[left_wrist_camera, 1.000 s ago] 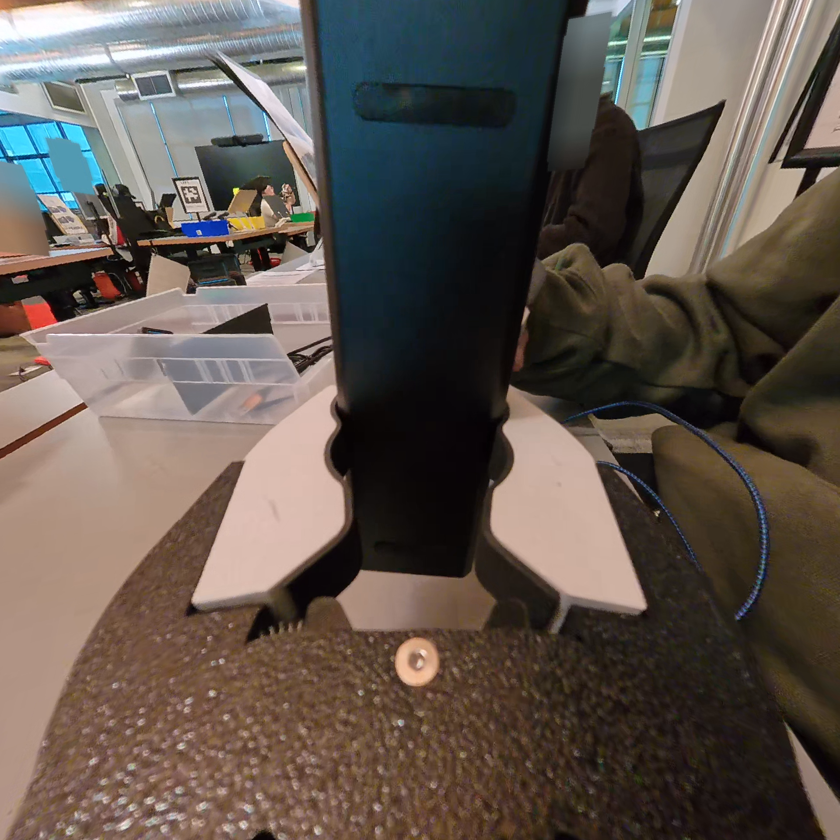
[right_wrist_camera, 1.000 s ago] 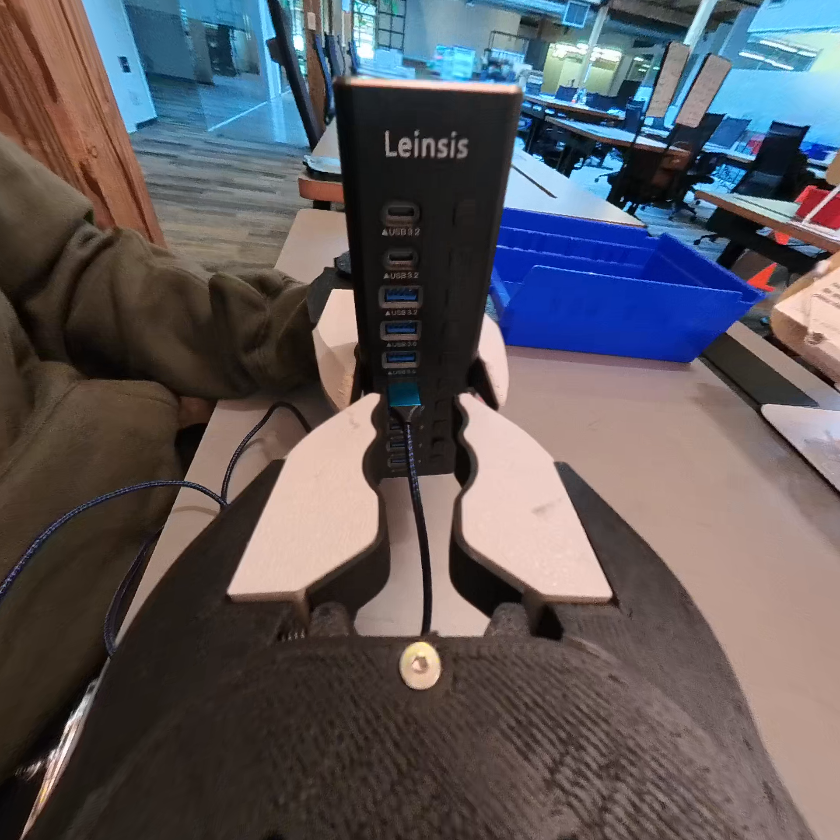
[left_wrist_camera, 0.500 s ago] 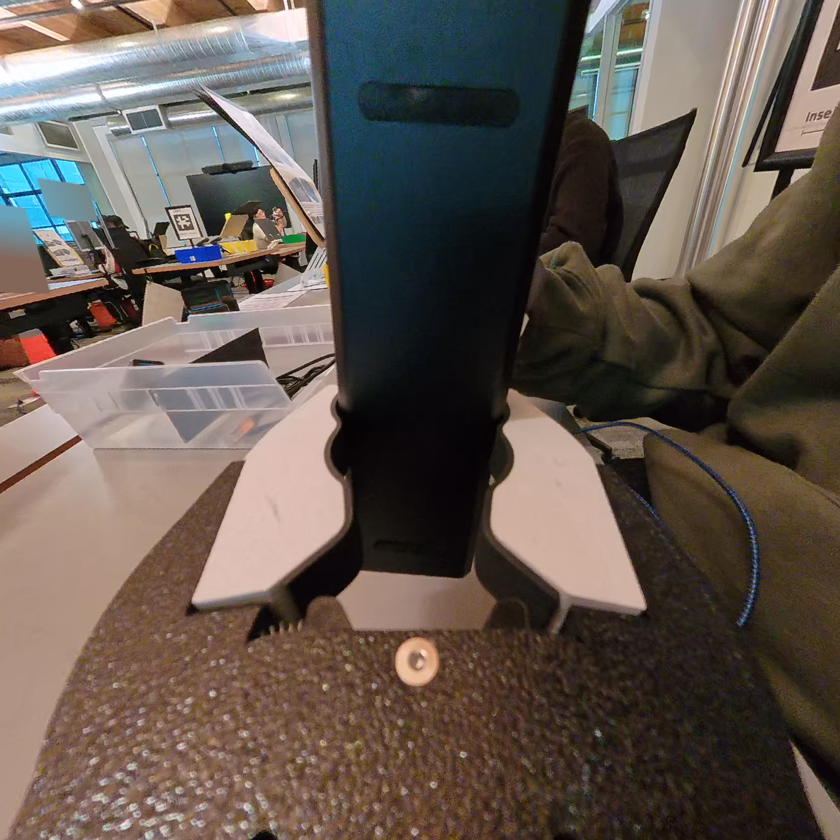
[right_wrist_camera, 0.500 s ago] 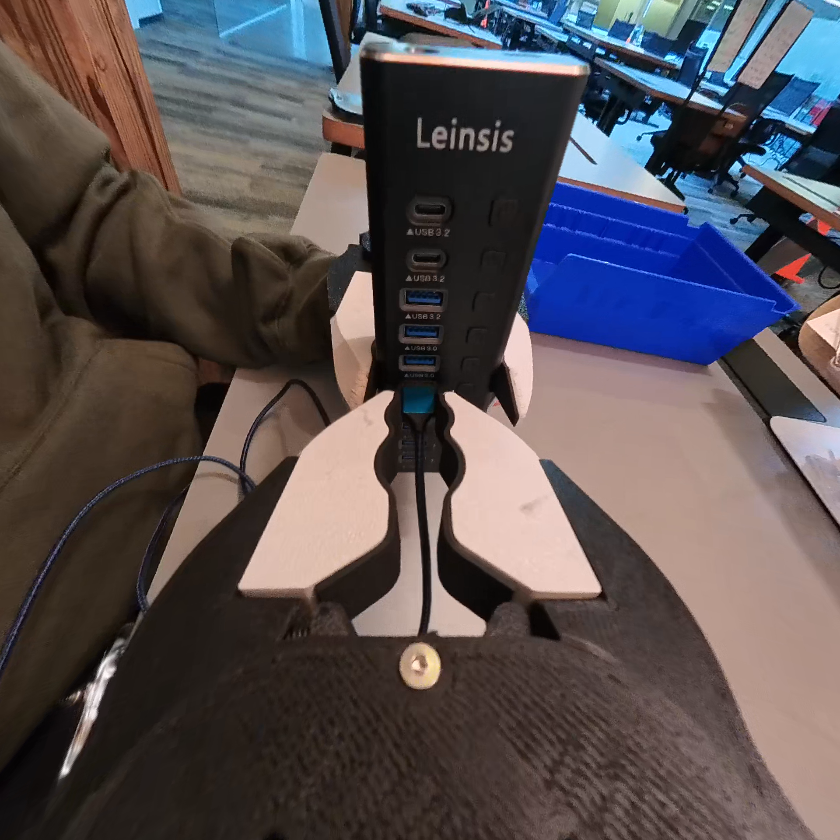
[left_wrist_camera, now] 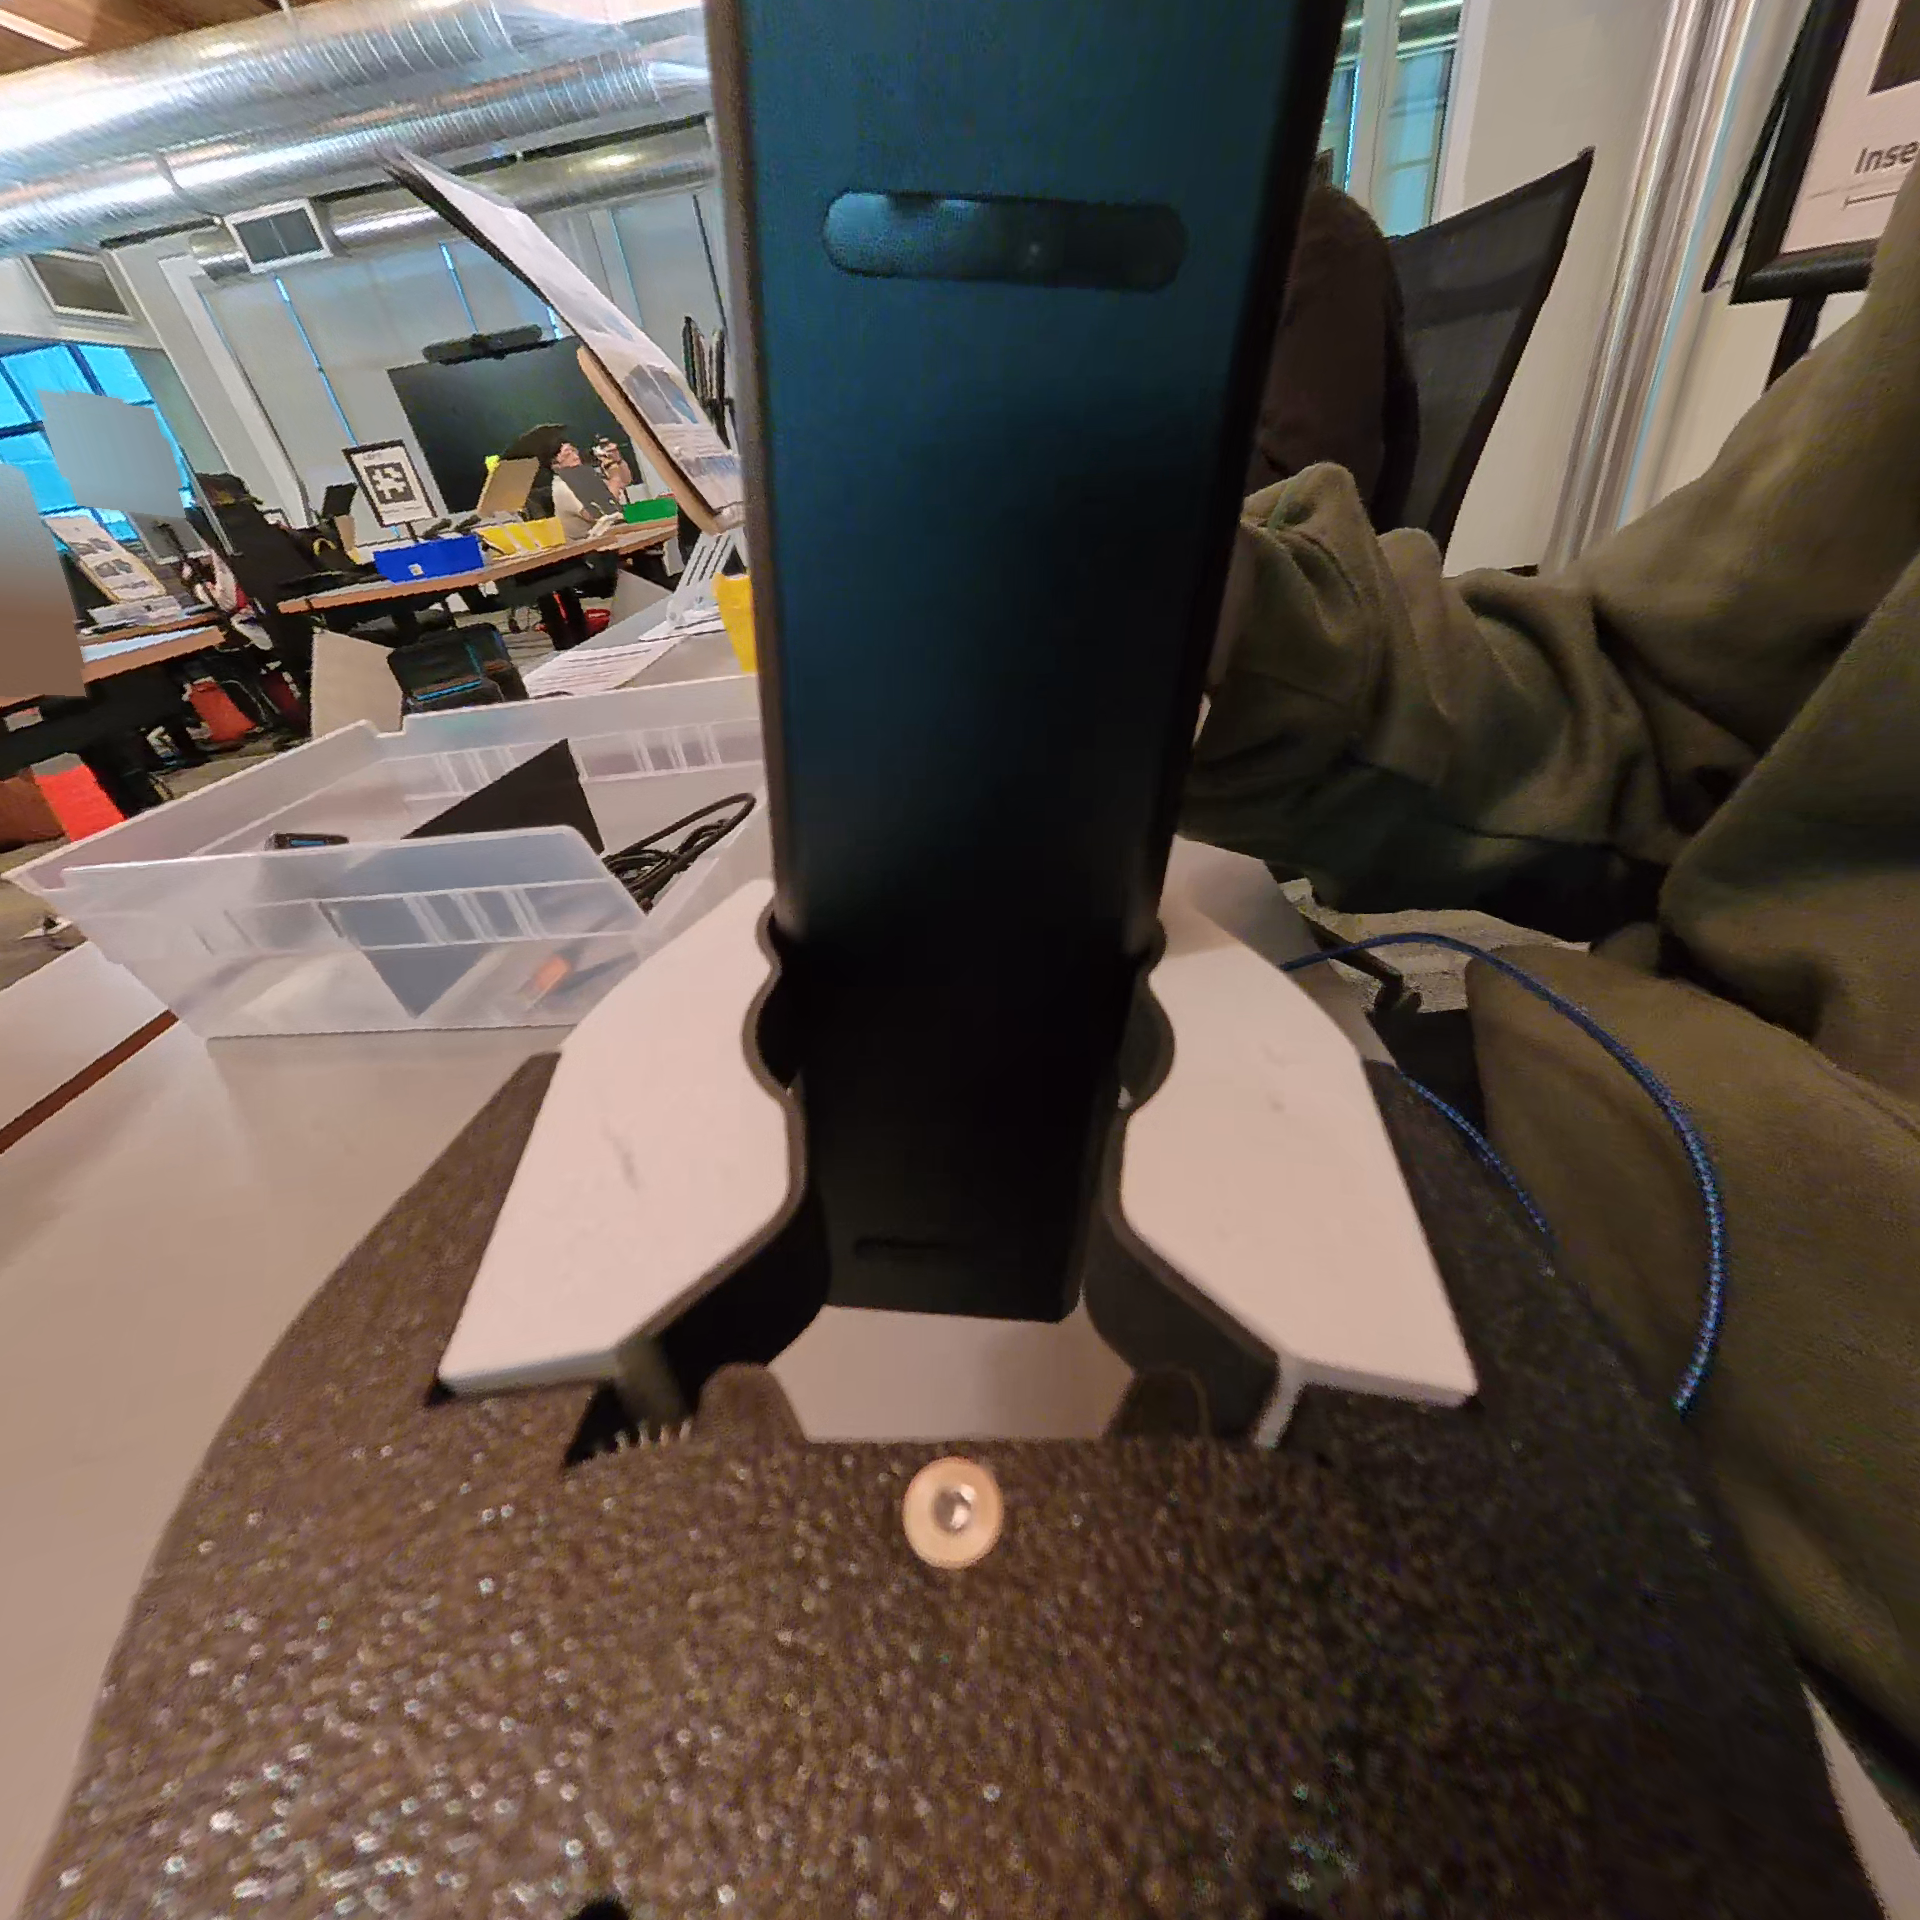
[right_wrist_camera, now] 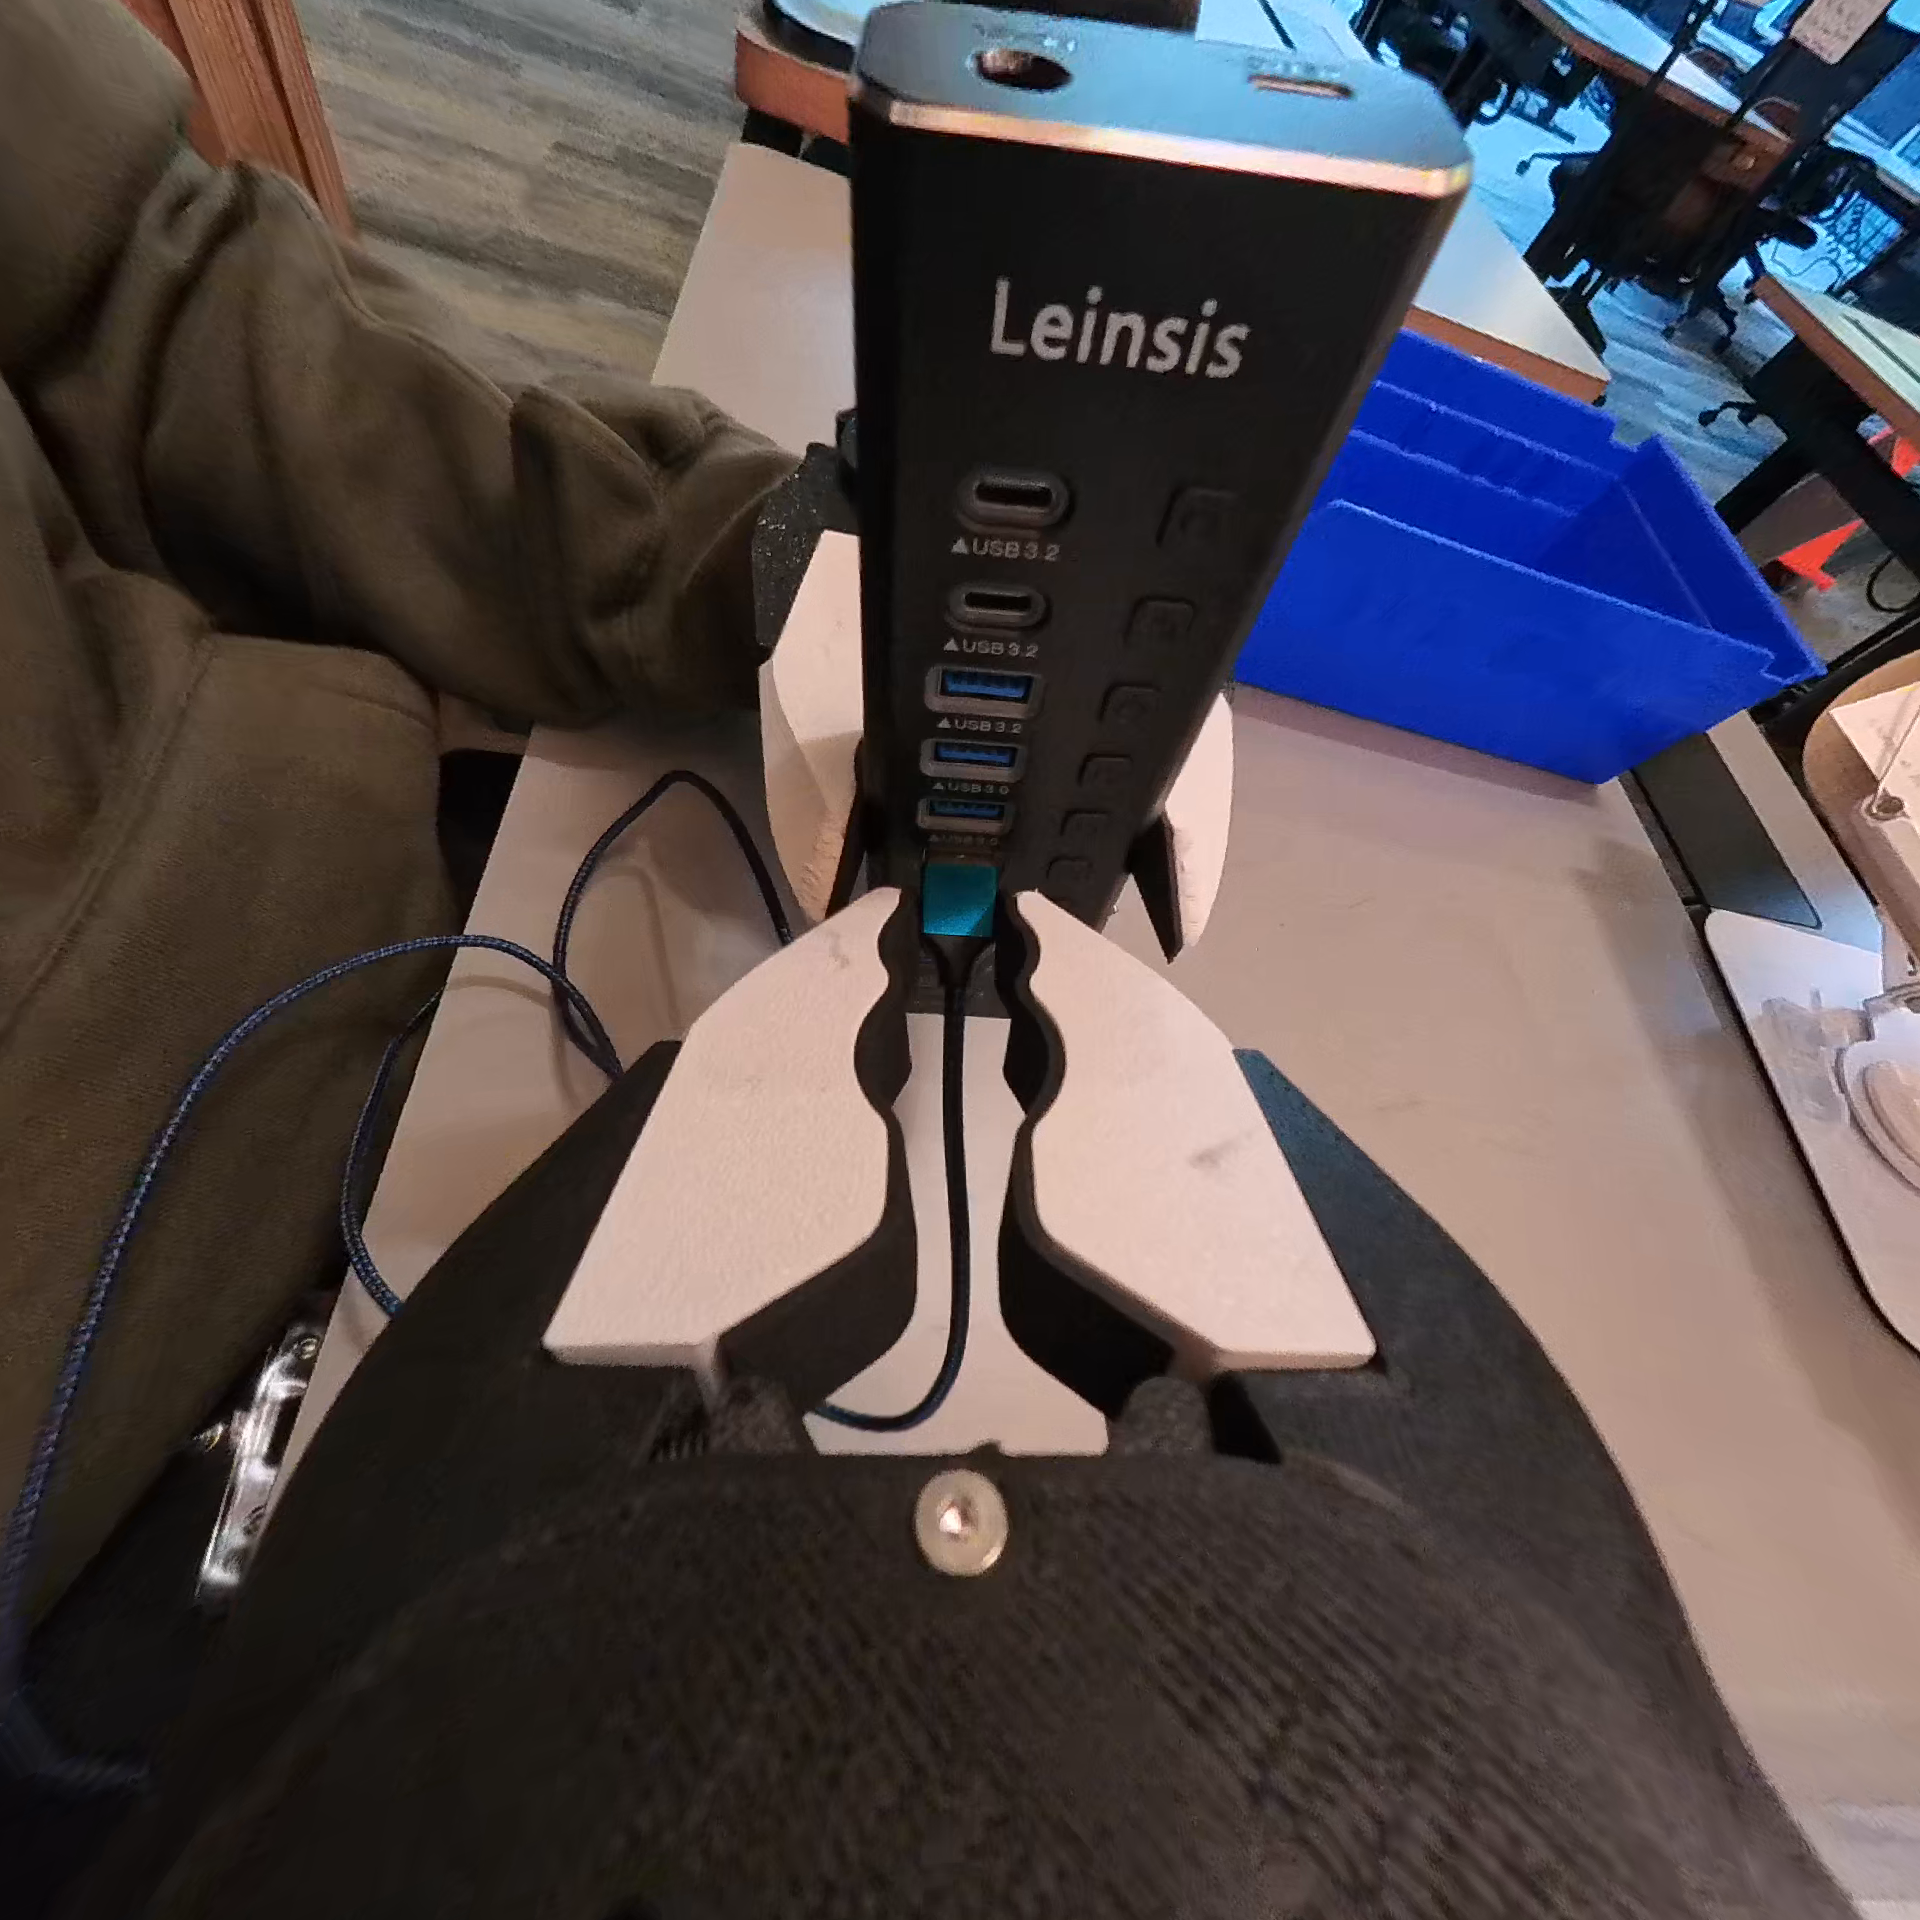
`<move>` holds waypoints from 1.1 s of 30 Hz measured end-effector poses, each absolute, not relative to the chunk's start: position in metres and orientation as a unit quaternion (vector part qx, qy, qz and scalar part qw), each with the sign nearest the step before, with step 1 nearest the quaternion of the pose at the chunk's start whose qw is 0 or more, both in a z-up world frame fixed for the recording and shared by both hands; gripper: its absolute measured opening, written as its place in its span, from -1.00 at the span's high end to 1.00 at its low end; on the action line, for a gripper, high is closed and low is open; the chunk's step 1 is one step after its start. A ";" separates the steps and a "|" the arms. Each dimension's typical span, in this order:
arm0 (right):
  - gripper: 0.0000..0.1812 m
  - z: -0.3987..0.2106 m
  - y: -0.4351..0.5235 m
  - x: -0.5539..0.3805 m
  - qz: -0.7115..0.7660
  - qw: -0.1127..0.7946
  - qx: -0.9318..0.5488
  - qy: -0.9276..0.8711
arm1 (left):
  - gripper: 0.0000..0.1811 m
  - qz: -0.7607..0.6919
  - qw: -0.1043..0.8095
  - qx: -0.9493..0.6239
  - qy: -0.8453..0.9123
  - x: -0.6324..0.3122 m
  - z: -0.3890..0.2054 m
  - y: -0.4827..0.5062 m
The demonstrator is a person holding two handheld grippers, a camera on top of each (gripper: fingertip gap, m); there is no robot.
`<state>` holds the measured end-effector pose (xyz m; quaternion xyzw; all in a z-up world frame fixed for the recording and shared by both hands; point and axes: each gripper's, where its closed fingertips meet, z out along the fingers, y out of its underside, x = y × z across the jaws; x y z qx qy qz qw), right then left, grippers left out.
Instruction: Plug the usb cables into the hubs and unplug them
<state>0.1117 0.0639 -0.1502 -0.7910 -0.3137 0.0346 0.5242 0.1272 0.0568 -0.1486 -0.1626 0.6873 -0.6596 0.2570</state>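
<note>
A black USB hub (right_wrist_camera: 1122, 436) stands upright above the table, ports facing the right wrist view. My left gripper (left_wrist_camera: 961, 925) is shut on its lower end; the hub's plain back (left_wrist_camera: 997, 623) fills the left wrist view. The left gripper's white fingers (right_wrist_camera: 805, 769) show behind the hub. My right gripper (right_wrist_camera: 958, 906) is shut on a teal USB plug (right_wrist_camera: 961, 902) that sits at a port below three blue ports. Its dark blue braided cable (right_wrist_camera: 951, 1143) runs back between the right fingers and loops left off the table; it also shows in the left wrist view (left_wrist_camera: 1704, 1195).
A blue bin (right_wrist_camera: 1507, 582) stands behind the hub on the grey table (right_wrist_camera: 1403, 1039). A clear plastic tray (left_wrist_camera: 343, 914) with black cables is on the other side. A person's olive sleeves (right_wrist_camera: 364, 468) are close by. A pale sheet (right_wrist_camera: 1818, 1091) lies at the right edge. The tips of both grippers are at nearly the same place.
My right gripper's fingers have closed in onto the teal plug, and that view has risen so the hub's top end shows. The left gripper keeps its hold on the hub.
</note>
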 end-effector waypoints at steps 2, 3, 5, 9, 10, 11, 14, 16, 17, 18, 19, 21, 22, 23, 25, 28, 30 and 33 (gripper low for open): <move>0.84 -0.150 0.062 0.111 0.029 0.518 -0.793 -0.321 | 0.34 -0.657 0.256 -0.159 0.691 0.126 -0.148 0.055; 0.84 -0.151 0.061 0.111 0.029 0.514 -0.794 -0.323 | 0.35 -0.654 0.255 -0.158 0.694 0.126 -0.149 0.054; 0.84 -0.148 0.060 0.110 0.031 0.520 -0.789 -0.325 | 0.34 -0.660 0.252 -0.157 0.691 0.125 -0.147 0.053; 0.84 -0.145 0.059 0.109 0.042 0.525 -0.788 -0.320 | 0.34 -0.654 0.258 -0.153 0.694 0.123 -0.143 0.053; 0.84 -0.145 0.059 0.109 0.038 0.524 -0.789 -0.320 | 0.34 -0.652 0.262 -0.153 0.695 0.124 -0.142 0.053; 0.84 -0.144 0.058 0.108 0.047 0.524 -0.788 -0.319 | 0.34 -0.653 0.260 -0.150 0.695 0.123 -0.142 0.052; 0.84 -0.146 0.058 0.110 0.046 0.523 -0.790 -0.317 | 0.34 -0.646 0.261 -0.152 0.701 0.123 -0.143 0.053; 0.84 -0.145 0.058 0.111 0.047 0.526 -0.789 -0.315 | 0.35 -0.647 0.264 -0.157 0.698 0.124 -0.143 0.053; 0.84 -0.146 0.058 0.112 0.041 0.524 -0.791 -0.314 | 0.33 -0.642 0.269 -0.157 0.701 0.125 -0.143 0.054; 0.84 -0.145 0.058 0.112 0.043 0.525 -0.790 -0.315 | 0.33 -0.638 0.273 -0.155 0.703 0.125 -0.143 0.053; 0.84 -0.144 0.058 0.112 0.044 0.527 -0.789 -0.314 | 0.33 -0.640 0.273 -0.155 0.701 0.125 -0.142 0.053; 0.84 -0.162 0.042 0.163 -0.059 0.455 -0.843 -0.279 | 0.34 -0.649 0.288 -0.165 0.685 0.123 -0.137 0.073; 0.84 -0.159 0.026 0.193 -0.080 0.457 -0.853 -0.238 | 0.34 -0.677 0.309 -0.195 0.639 0.120 -0.120 0.105; 0.85 -0.131 0.017 0.191 -0.006 0.542 -0.814 -0.206 | 0.34 -0.708 0.323 -0.216 0.590 0.113 -0.101 0.137; 0.85 -0.099 0.012 0.219 -0.057 0.602 -0.782 -0.151 | 0.34 -0.727 0.365 -0.224 0.537 0.103 -0.070 0.167; 0.85 -0.107 0.021 0.218 -0.101 0.564 -0.802 -0.170 | 0.33 -0.664 0.418 -0.244 0.570 0.104 -0.056 0.167; 0.85 -0.118 0.030 0.204 -0.118 0.536 -0.811 -0.203 | 0.34 -0.599 0.450 -0.255 0.611 0.103 -0.059 0.170; 0.85 -0.135 0.046 0.190 -0.132 0.499 -0.824 -0.234 | 0.33 -0.571 0.457 -0.275 0.625 0.098 -0.057 0.180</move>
